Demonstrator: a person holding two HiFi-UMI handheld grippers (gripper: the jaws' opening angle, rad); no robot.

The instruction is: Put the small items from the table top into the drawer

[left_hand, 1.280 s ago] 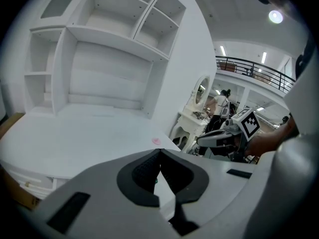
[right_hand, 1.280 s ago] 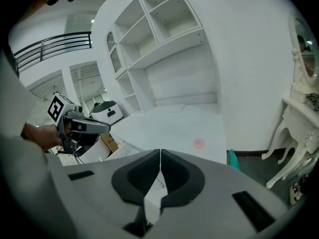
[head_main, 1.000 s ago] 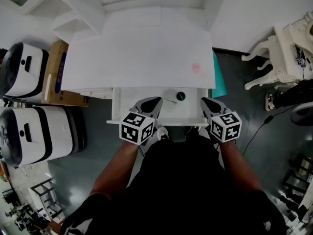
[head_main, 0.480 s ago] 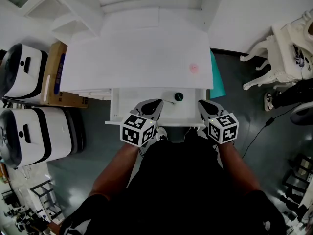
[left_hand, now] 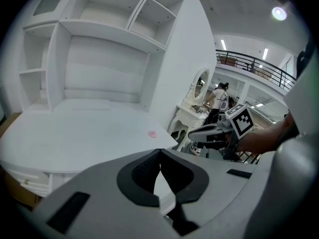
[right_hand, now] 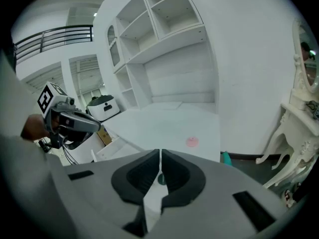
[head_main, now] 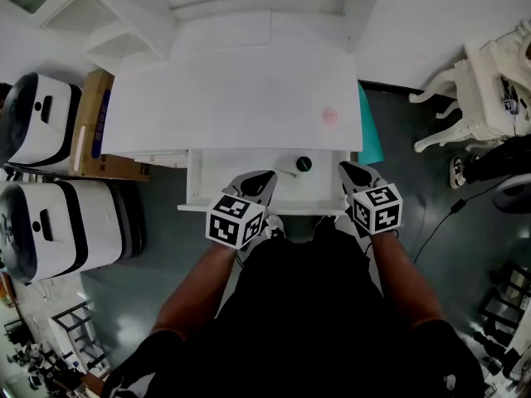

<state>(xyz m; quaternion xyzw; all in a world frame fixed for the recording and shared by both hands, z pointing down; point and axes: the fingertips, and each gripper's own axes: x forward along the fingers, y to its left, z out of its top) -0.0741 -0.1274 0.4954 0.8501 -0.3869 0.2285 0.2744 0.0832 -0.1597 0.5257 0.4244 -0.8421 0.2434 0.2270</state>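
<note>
Left gripper [left_hand: 160,153] first: its jaws are closed tip to tip, with nothing between the black pads. It hovers over the front edge of the open drawer [head_main: 197,181], near the middle. Over to the right gripper [right_hand: 160,153], and it's the same story, pads together with only a hairline slit and nothing gripped. It sits over the drawer's right front corner, well apart from its partner.

Inside the drawer, between the two grippers and a little further back, lies a dark green round piece [head_main: 304,164] with a small white piece [head_main: 286,167] just beside it. Out on the white desk top [head_main: 232,98], one small pink item [head_main: 329,115] lies alone near the right edge. Down on the floor to the left stands a cardboard box [head_main: 93,123].
</note>
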